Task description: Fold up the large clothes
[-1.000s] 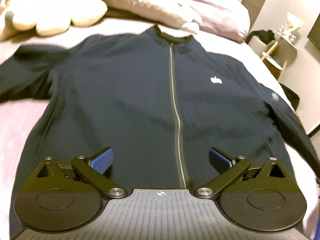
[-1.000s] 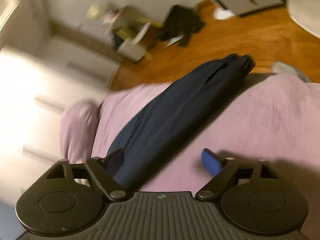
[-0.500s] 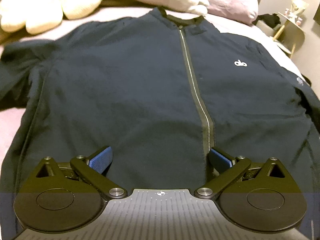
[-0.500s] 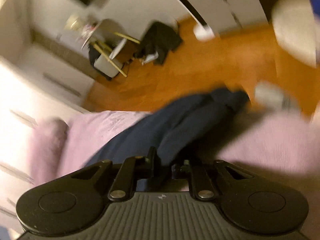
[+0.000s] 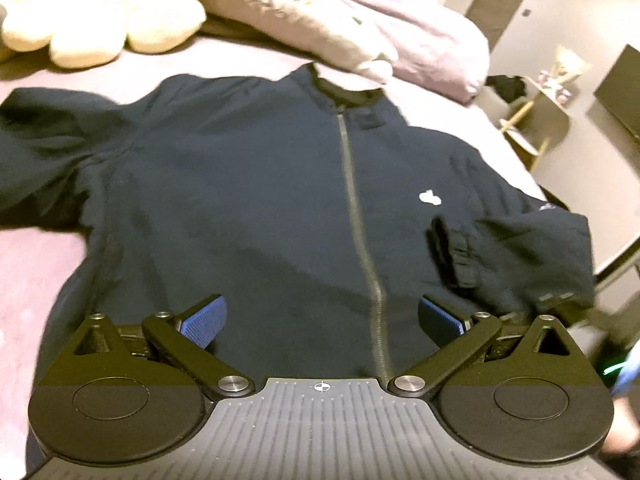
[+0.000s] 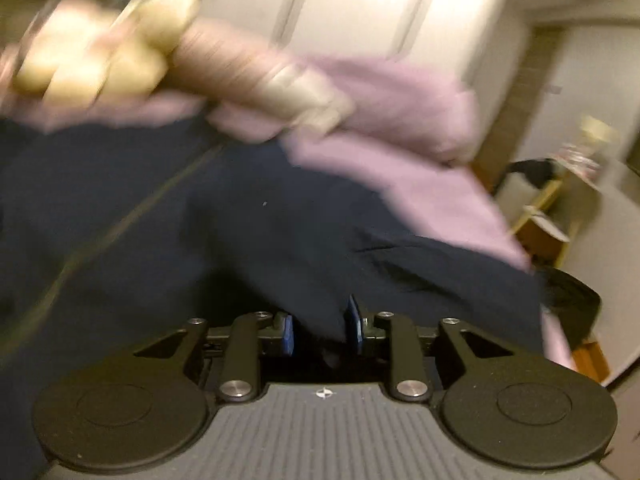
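Note:
A dark navy zip jacket (image 5: 260,200) lies face up on the bed, collar at the far end. Its right sleeve (image 5: 520,248) is folded in over the chest, with the cuff (image 5: 456,252) near the white logo. My left gripper (image 5: 320,316) hovers open over the hem, with the zipper (image 5: 356,208) running between its blue pads and nothing held. In the blurred right wrist view, my right gripper (image 6: 320,332) is over the jacket (image 6: 160,240). Its jaws are opening, and a fold of sleeve fabric (image 6: 320,292) is still between the pads.
A cream plush toy (image 5: 100,20) and lilac pillows (image 5: 380,40) lie beyond the collar. Lilac bed sheet (image 5: 32,280) shows to the left of the jacket. A small side table (image 5: 536,120) and a dark screen (image 5: 620,88) stand off the bed's right side.
The right gripper shut on the sleeve at the bed's edge, then swung round over the jacket, and its jaws have parted. The sleeve now lies folded across the jacket's right front.

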